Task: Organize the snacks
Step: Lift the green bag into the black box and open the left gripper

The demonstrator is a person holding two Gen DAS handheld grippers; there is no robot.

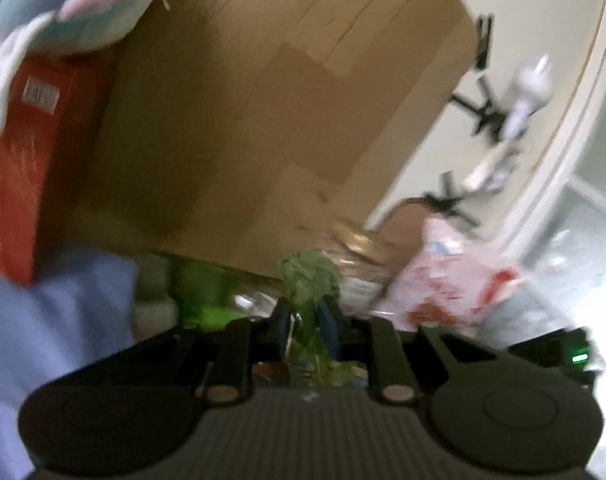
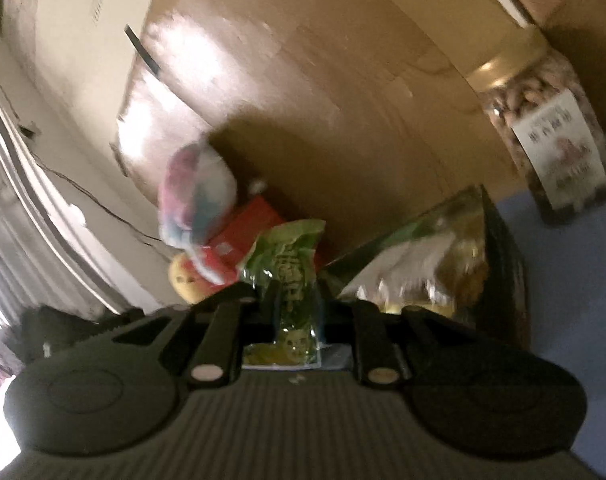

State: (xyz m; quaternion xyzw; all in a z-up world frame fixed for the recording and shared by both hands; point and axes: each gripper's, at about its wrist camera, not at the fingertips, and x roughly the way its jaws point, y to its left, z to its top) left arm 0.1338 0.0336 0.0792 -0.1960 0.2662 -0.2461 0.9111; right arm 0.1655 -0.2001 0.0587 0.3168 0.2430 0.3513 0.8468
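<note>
Two tools, left tool (image 1: pixel 306 318) and right tool (image 2: pixel 295 300), each pinch a green packet (image 1: pixel 309 280) (blurred); jar (image 2: pixel 551 136) at two o'clock, sorting unfinished.

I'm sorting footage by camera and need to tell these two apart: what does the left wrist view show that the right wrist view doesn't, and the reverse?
Only the left wrist view shows a pink-and-white plastic bag lying to the right, and a black stand against the white wall.

Only the right wrist view shows a gold-lidded jar of nuts and a clear-fronted snack bag.

Both show the big cardboard box, the red box with a pastel plush toy on it, and a claw shut on a green snack packet: left claw, right claw.
</note>
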